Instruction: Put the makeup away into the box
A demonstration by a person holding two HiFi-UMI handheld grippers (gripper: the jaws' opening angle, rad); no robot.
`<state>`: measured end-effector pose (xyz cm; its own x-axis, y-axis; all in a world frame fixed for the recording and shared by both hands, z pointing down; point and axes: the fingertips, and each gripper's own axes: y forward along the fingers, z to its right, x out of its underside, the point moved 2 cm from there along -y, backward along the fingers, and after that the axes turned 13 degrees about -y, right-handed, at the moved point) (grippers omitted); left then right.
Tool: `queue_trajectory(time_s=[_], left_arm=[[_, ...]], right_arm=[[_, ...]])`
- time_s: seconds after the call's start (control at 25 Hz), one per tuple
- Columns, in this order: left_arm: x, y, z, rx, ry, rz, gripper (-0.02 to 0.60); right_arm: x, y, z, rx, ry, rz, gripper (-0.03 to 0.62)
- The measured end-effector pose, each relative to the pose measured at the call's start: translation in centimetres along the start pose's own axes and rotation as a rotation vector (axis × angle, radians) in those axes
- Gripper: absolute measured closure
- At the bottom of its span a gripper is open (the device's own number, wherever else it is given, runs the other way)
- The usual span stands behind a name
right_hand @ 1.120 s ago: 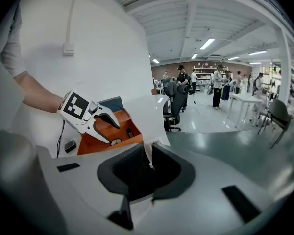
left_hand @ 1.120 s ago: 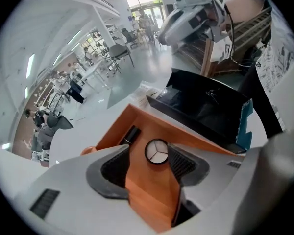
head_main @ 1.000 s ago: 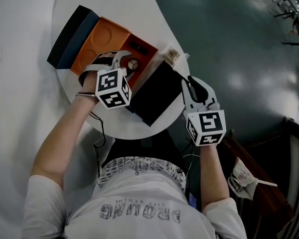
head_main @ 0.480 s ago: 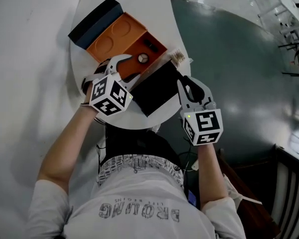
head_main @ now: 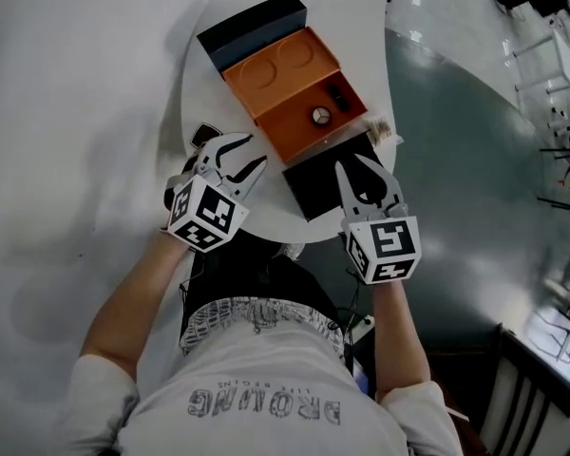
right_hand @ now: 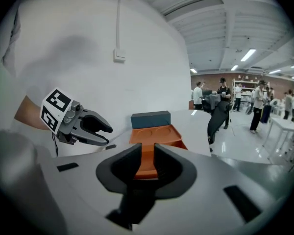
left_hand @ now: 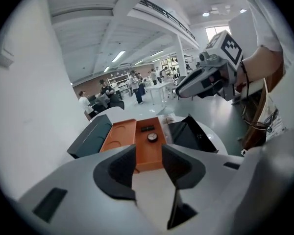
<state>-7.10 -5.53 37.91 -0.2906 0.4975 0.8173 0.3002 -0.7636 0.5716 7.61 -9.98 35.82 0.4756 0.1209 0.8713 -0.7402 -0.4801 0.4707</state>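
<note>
Left gripper withdrew, fingers closing empty; makeup ahead in box

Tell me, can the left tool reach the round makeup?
Probably yes. The left tool is empty, its jaws just closed partway, and nothing blocks the round compact in the open orange box.

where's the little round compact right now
In the head view the round compact lies inside the orange box, in its right compartment beside a small black item, just beyond the black panel.
</note>
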Motion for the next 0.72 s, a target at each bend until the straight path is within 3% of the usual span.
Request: queue_trajectory(time_s=[0.4, 0.72], left_arm=[[6.6, -4.9, -6.0, -0.101, -0.133, 0.018, 0.437], [10.7, -7.3, -9.9, -0.169, -0.235, 0.026, 0.460]], right_arm=[[-2.9, 7.4, -5.6, -0.128, -0.072, -0.065, 0.485], [-5.0, 13.7, -11.1, -0.282, -0.147, -0.106, 0.445]])
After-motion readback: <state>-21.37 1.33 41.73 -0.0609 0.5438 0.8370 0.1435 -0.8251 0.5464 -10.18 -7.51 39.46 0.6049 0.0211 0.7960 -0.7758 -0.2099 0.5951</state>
